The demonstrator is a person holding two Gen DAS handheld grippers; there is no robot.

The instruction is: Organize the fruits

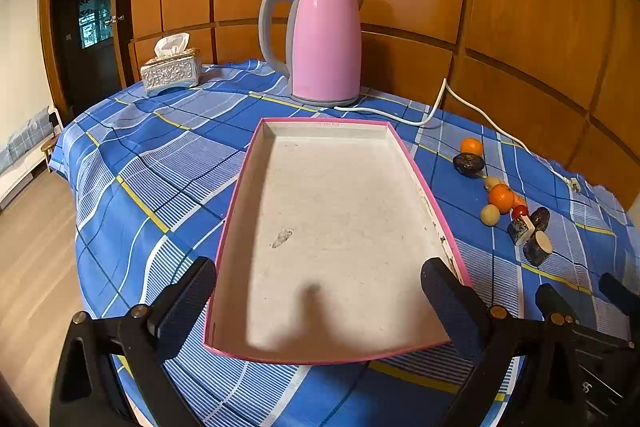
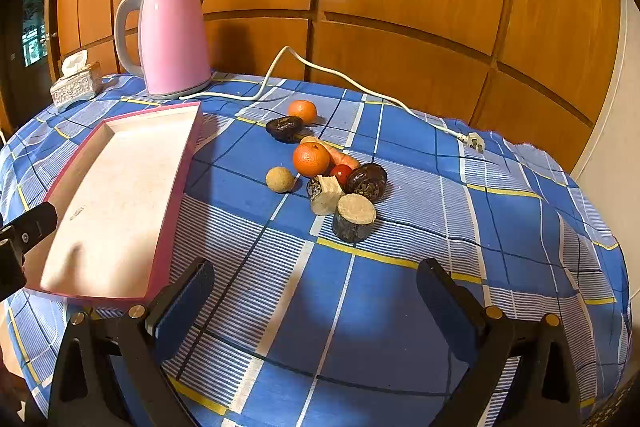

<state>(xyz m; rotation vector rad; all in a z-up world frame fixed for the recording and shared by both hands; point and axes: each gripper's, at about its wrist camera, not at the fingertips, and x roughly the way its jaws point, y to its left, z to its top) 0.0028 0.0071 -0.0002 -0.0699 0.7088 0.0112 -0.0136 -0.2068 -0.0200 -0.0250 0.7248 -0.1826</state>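
A pink-rimmed shallow tray (image 1: pixel 404 147) (image 2: pixel 176 179) lies on the blue plaid tablecloth with nothing in it. To its right lies a cluster of fruits: two oranges (image 2: pixel 311 159) (image 2: pixel 302 111), two dark avocados (image 2: pixel 285 128) (image 2: pixel 367 181), a tan ball (image 2: pixel 280 179), a red tomato (image 2: pixel 341 174), a carrot (image 2: pixel 340 155) and two cut dark pieces (image 2: pixel 354 217) (image 2: pixel 325 194). The cluster also shows in the left wrist view (image 1: pixel 502 197). My left gripper (image 1: pixel 318 301) is open above the tray's near end. My right gripper (image 2: pixel 314 301) is open, in front of the fruits, holding nothing.
A pink kettle (image 1: pixel 320 43) (image 2: pixel 172 39) stands behind the tray, its white cord (image 2: pixel 360 87) and plug (image 2: pixel 474 143) trailing behind the fruits. A tissue box (image 1: pixel 170 71) sits at the back left. Wooden wall panels stand behind the table. The table edge drops off left.
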